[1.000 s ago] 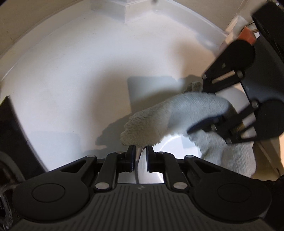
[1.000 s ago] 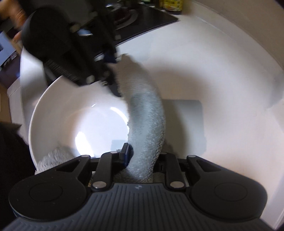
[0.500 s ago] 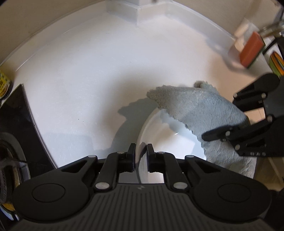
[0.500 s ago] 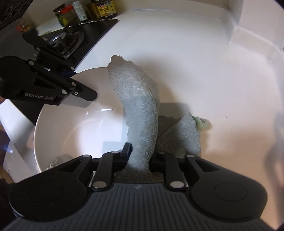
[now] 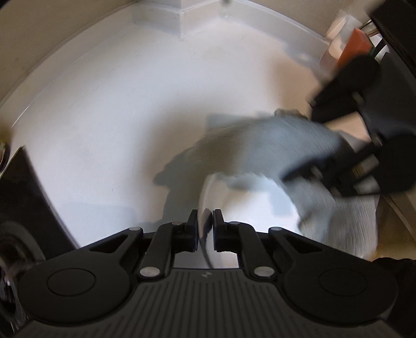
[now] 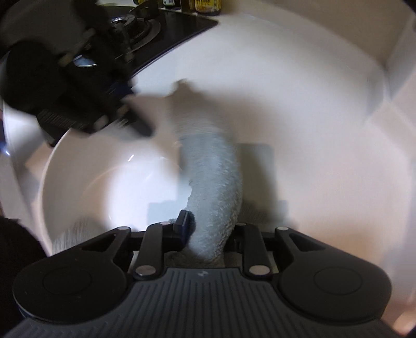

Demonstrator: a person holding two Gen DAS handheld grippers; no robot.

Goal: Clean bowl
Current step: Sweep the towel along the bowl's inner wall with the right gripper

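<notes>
The left gripper [image 5: 205, 219] has its jaws closing on the thin rim of the white bowl [image 6: 85, 187], which stands between the pads, the bowl's hollow spreading to that gripper's right. The right gripper [image 6: 208, 231] has a grey cloth [image 6: 215, 187] bunched between its jaws, which are easing apart though the pads look to press it; the cloth runs forward from them along the bowl's right edge. Bowl and cloth sit on a white counter [image 5: 109, 124], with a black hob [image 6: 166, 23] beyond the left gripper.
</notes>
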